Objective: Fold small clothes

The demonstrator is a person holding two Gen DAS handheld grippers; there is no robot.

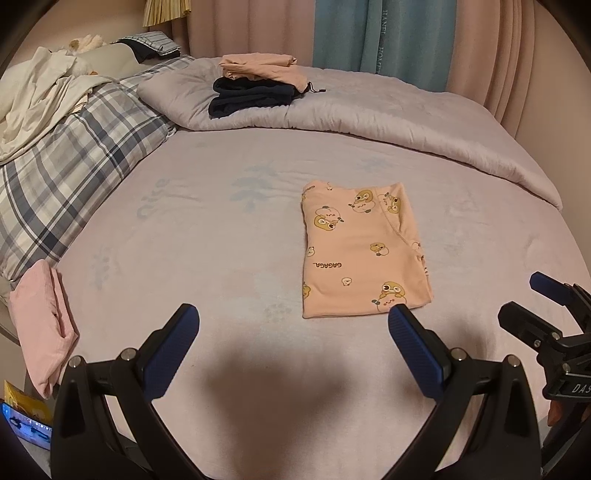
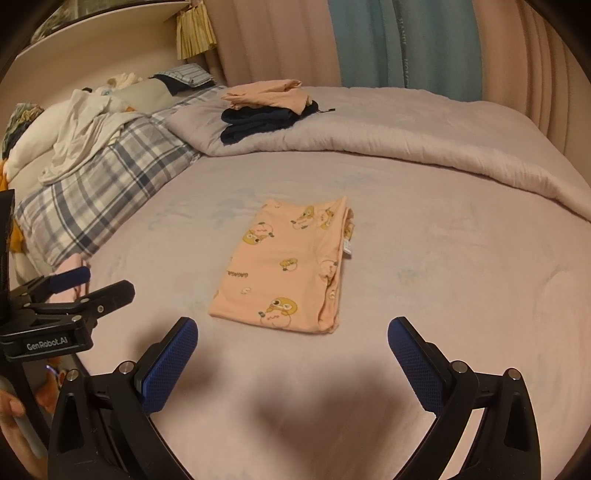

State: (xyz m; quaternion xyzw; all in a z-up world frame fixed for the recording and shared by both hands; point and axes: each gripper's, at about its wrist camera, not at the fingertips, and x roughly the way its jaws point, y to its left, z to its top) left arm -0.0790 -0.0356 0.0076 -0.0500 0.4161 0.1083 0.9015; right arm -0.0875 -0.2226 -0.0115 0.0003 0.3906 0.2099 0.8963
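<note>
Bed (image 1: 221, 229) before curtains (image 1: 384, 33) (pink, blue)

Phone screen (image 1: 26, 428) cut by edge — content illegible.

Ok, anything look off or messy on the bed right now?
Mostly tidy: the printed peach garment lies folded flat. Only a white care tag pokes out of its right edge, and the peach piece atop the dark stack overhangs, slightly askew.
</note>
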